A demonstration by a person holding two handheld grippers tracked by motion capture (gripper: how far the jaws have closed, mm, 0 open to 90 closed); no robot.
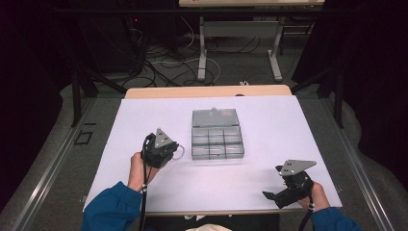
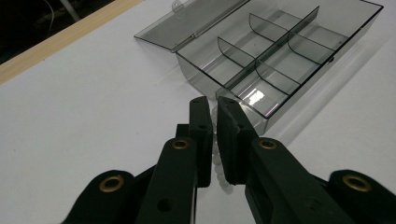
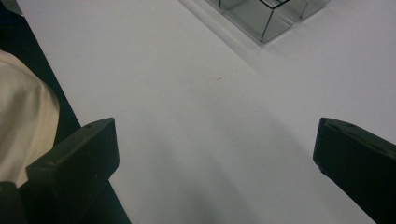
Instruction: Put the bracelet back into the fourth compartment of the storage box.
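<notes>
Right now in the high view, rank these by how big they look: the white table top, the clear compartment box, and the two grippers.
1. White table top.
2. Clear compartment box with its open lid.
3. Left gripper and right gripper look about alike, so I won't rank them apart.

White beaded item (image 2: 215, 161) between left gripper (image 2: 214, 105) fingers mostly hidden, only a few small pale beads show in the gap; what it is, can't tell. In the high view it's a faint loop (image 1: 180, 152) beside the gripper, too small to identify. Compartment box (image 3: 261, 14) cut off by top edge in the right gripper view, only a corner shows. Right gripper (image 3: 215, 154) fingers cut off at bottom and right edges. Box contents (image 1: 216, 142) in the high view too small to tell.
</notes>
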